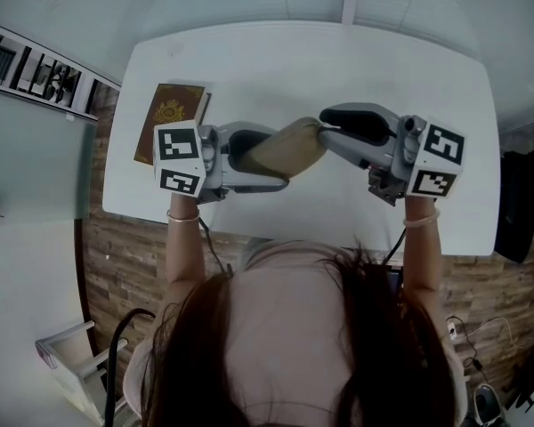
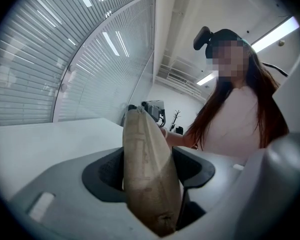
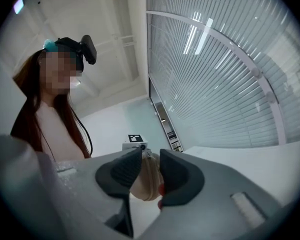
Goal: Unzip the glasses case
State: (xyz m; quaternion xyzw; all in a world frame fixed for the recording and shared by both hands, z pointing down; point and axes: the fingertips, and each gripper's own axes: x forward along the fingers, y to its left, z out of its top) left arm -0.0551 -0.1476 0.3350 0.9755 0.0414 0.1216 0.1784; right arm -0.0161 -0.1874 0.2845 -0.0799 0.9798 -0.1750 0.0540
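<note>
The tan fabric glasses case (image 1: 285, 149) is held up above the white table (image 1: 356, 60), lying across between my two grippers. My left gripper (image 1: 269, 157) is shut on its left end; in the left gripper view the case (image 2: 147, 174) stands edge-on, with both dark pads tight against its sides. My right gripper (image 1: 326, 132) is at the case's right end. In the right gripper view the rounded end of the case (image 3: 146, 181) sits in the gap between the dark pads, and a small red piece (image 3: 161, 189) shows beside the right pad. Those jaws stand apart.
A brown booklet with a gold emblem (image 1: 169, 118) lies on the table's left part, just beyond the left gripper. The table's near edge (image 1: 320, 238) runs under my hands, with wooden floor below it. Slatted blinds line the wall (image 3: 230, 74).
</note>
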